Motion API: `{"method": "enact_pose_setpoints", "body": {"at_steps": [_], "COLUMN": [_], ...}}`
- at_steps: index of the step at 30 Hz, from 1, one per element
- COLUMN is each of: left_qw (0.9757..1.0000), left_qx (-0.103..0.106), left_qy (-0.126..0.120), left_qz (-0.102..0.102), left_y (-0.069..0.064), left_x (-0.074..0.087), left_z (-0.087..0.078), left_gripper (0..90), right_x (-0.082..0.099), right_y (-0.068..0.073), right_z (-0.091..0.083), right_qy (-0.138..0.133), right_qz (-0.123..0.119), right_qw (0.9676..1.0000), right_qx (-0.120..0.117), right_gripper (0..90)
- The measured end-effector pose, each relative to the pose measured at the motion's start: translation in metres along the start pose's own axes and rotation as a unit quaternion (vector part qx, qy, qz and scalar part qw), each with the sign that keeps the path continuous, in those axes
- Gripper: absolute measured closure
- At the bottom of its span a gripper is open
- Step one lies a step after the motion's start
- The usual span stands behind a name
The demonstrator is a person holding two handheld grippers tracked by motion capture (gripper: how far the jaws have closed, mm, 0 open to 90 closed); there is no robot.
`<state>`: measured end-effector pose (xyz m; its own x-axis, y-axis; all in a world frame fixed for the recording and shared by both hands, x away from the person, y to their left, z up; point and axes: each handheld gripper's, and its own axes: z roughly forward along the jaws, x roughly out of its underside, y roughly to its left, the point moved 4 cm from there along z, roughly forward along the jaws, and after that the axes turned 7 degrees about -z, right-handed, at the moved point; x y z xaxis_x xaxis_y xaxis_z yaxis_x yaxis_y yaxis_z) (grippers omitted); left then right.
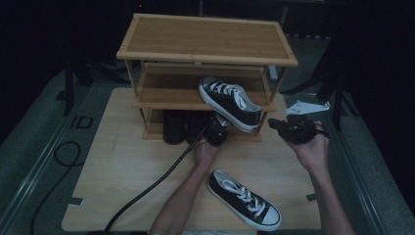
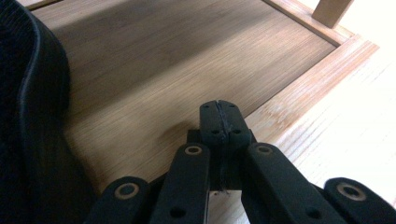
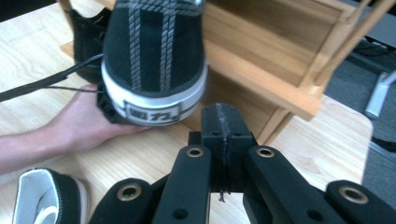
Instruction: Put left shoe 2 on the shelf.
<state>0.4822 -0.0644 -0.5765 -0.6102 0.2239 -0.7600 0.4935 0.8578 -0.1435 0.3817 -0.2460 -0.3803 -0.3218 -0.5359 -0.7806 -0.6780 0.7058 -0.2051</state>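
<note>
- Sneaker (image 1: 230, 103) with black canvas and white laces sits tilted on the middle shelf of the wooden shoe rack (image 1: 205, 41): its toe points into the rack, and its heel overhangs the shelf's front edge just above the left gripper (image 1: 217, 132).
- Left gripper's jaws are pressed fully together with nothing between them. In the left gripper view they point along the bottom shelf board, with a dark shoe (image 2: 28, 116) close at their left.
- Right gripper (image 1: 293, 129) is just beside the rack's right front leg; its jaws meet too and hold nothing. In the right gripper view the sneaker's striped heel is ahead and above them, slightly left.
- Step in hand, as I judge it: seating this first sneaker on the shelf. It has been let go but is not yet square.
- Second sneaker (image 1: 244, 199) lies on the table (image 1: 112, 171), near the person's left forearm, well behind both grippers.
- Next move likely calls for a push on the overhanging heel to seat it fully, then opening a gripper wide to take the second sneaker by its collar.
</note>
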Motion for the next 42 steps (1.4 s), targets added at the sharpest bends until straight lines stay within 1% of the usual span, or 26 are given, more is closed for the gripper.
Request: {"method": "enact_pose_setpoints", "body": {"at_steps": [1,2,3,4,6,7,8,10,11,12,15,16,18,20,26,28,29,35,39,42], "left_qw": [0.9995,0.9995,0.9991,0.9991,0.9993,0.9995,0.9995,0.9995,0.9996,0.9995,0.9995,0.9995,0.9994,0.9994,0.9994,0.9995,0.9996,0.9996,0.9996,0.9995], "left_qx": [-0.006,-0.012,-0.022,-0.024,-0.02,-0.02,-0.028,-0.029,-0.026,-0.029,-0.028,-0.029,-0.03,-0.03,-0.03,-0.03,-0.026,-0.027,-0.028,-0.029], "left_qy": [0.021,0.02,0.027,0.026,0.026,0.021,0.015,0.012,-0.002,0.011,0.01,0.01,0.008,0.008,0.008,0.007,-0.004,-0.006,-0.007,-0.007], "left_qz": [0.022,0.02,0.025,0.023,0.02,0.014,0.009,0.004,-0.01,0.004,0.006,0.011,0.013,0.013,0.013,0.011,-0.003,-0.006,-0.006,-0.006], "left_y": [0.004,0.005,0.007,0.006,0.005,0.005,0.006,0.006,0.004,0.006,0.006,0.006,0.006,0.006,0.006,0.006,0.004,0.003,0.003,0.003], "left_x": [0.001,0.0,-0.001,-0.001,-0.001,-0.001,0.0,0.001,0.001,0.001,0.001,0.002,0.002,0.002,0.002,0.002,0.002,0.002,0.002,0.002], "left_z": [-0.001,0.0,-0.001,0.001,0.002,0.003,0.004,0.005,0.007,0.005,0.005,0.005,0.005,0.005,0.005,0.005,0.007,0.007,0.007,0.007], "left_gripper": [90.0,90.0,90.0,90.0,90.0,90.0,90.0,90.0,90.0,90.0,90.0,90.0,90.0,90.0,90.0,90.0,90.0,90.0,90.0,90.0], "right_x": [0.001,0.002,0.002,0.003,0.004,0.005,0.005,0.005,0.004,0.004,0.004,0.004,0.004,0.004,0.003,0.002,0.002,-0.004,-0.009,-0.012], "right_y": [0.002,0.004,0.006,0.009,0.014,0.016,0.017,0.02,0.022,0.023,0.024,0.025,0.03,0.031,0.034,0.036,0.037,0.044,0.044,0.044], "right_z": [0.001,0.002,0.004,0.005,0.007,0.008,0.008,0.008,0.008,0.008,0.008,0.008,0.009,0.009,0.01,0.01,0.01,0.012,0.012,0.015], "right_qy": [-0.001,-0.001,0.0,0.0,-0.002,-0.003,-0.006,-0.009,-0.01,-0.01,-0.011,-0.011,-0.009,-0.009,-0.011,-0.012,-0.012,-0.023,-0.033,-0.03], "right_qz": [-0.001,-0.003,-0.006,-0.009,-0.015,-0.015,-0.017,-0.018,-0.019,-0.022,-0.024,-0.026,-0.032,-0.033,-0.035,-0.036,-0.038,-0.045,-0.046,-0.048], "right_qw": [1.0,1.0,0.9999,0.9999,0.9997,0.9996,0.9995,0.9992,0.9991,0.9991,0.9989,0.9987,0.9984,0.9986,0.9984,0.9981,0.998,0.9966,0.9961,0.9958], "right_qx": [-0.002,-0.006,-0.01,-0.014,-0.021,-0.023,-0.027,-0.034,-0.037,-0.035,-0.038,-0.042,-0.045,-0.041,-0.044,-0.048,-0.049,-0.065,-0.068,-0.072], "right_gripper": [90.0,90.0,90.0,90.0,90.0,90.0,90.0,90.0,90.0,90.0,90.0,90.0,90.0,90.0,90.0,90.0,90.0,90.0,90.0,90.0]}}
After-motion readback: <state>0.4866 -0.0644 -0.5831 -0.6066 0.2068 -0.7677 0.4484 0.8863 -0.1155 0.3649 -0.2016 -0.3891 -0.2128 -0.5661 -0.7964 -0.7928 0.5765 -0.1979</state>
